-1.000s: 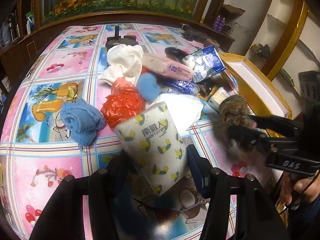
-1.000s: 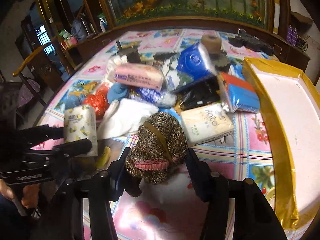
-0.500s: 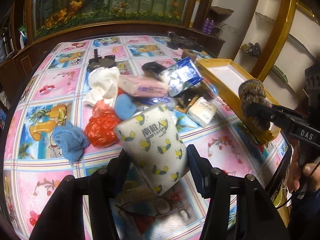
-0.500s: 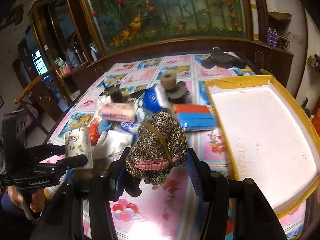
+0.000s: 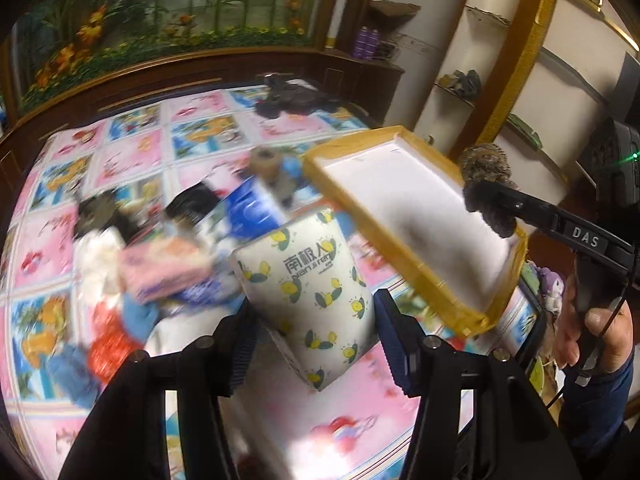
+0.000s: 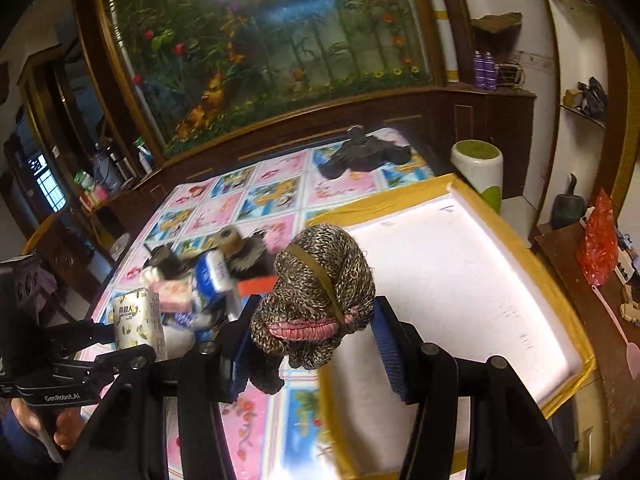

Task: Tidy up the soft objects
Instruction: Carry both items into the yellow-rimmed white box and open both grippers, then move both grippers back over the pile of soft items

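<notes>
My left gripper [image 5: 312, 320] is shut on a white tissue pack with lemon print [image 5: 304, 292] and holds it in the air above the table; it also shows in the right wrist view [image 6: 138, 322]. My right gripper [image 6: 306, 336] is shut on a brown speckled knitted bundle [image 6: 320, 288] and holds it above the near left edge of the white tray with a yellow rim [image 6: 460, 280]. In the left wrist view the bundle [image 5: 486, 176] hangs over the tray's [image 5: 400, 216] right side.
A pile of soft packs and cloths [image 5: 160, 264] lies on the flowered tablecloth [image 5: 132, 160] left of the tray. A tape roll [image 5: 266, 164] and dark items [image 5: 288, 96] sit farther back. A white and green canister [image 6: 478, 168] stands beyond the tray.
Both grippers have risen and swung right toward the tray with their loads. The knitted bundle now hangs over the tray instead of over the tablecloth.
</notes>
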The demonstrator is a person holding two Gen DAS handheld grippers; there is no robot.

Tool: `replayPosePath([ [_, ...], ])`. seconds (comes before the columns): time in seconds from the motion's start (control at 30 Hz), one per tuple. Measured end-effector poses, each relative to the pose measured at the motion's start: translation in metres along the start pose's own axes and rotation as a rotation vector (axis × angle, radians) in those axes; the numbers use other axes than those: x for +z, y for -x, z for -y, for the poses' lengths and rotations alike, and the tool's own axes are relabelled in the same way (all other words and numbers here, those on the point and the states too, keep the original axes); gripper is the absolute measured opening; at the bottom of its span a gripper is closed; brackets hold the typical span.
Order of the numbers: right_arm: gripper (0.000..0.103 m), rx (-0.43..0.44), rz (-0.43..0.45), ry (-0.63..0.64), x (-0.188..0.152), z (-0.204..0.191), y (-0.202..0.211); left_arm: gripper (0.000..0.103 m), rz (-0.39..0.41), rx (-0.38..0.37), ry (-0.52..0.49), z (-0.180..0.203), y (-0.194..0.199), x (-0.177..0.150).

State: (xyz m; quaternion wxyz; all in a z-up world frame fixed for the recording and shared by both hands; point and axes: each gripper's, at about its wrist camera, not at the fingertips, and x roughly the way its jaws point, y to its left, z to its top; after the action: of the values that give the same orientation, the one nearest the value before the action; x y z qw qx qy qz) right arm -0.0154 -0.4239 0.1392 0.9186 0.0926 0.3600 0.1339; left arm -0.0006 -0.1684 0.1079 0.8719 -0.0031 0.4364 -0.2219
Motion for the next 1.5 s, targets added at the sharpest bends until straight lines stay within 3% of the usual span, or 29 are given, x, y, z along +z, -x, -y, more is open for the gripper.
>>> replayPosePath([
  [0.2,0.058,-0.027,-0.055,-0.051,0.040,0.038,-0.014,0.055,-0.026,-0.043,-0.044,0.054,-0.045,0.058],
  [0.4,0.058,-0.032,-0.170,-0.131,0.074,0.078,-0.066,0.055,-0.102,-0.011,-0.018,0.082,-0.120,0.096],
  [0.6,0.058,-0.024,-0.252,-0.205,0.083,0.109,-0.116,0.055,-0.126,0.037,0.022,0.084,-0.161,0.113],
  [0.87,0.060,-0.032,-0.280,-0.209,0.088,0.113,-0.147,0.058,-0.119,0.113,-0.008,0.089,-0.186,0.106],
  [0.93,0.060,-0.042,-0.283,-0.203,0.088,0.112,-0.151,0.062,-0.113,0.129,-0.025,0.091,-0.191,0.104],
  [1.03,0.061,-0.050,-0.283,-0.189,0.089,0.112,-0.156,0.080,-0.093,0.139,-0.068,0.094,-0.192,0.102],
  [1.13,0.074,-0.037,-0.273,-0.175,0.089,0.110,-0.157,0.080,-0.063,0.154,-0.101,0.099,-0.188,0.102],
  [1.2,0.092,-0.039,-0.255,-0.163,0.090,0.109,-0.154,0.080,-0.057,0.135,-0.112,0.101,-0.183,0.101],
  [1.5,0.092,-0.003,-0.170,-0.205,0.085,0.103,-0.116,0.080,0.003,0.101,-0.127,0.101,-0.140,0.086],
])
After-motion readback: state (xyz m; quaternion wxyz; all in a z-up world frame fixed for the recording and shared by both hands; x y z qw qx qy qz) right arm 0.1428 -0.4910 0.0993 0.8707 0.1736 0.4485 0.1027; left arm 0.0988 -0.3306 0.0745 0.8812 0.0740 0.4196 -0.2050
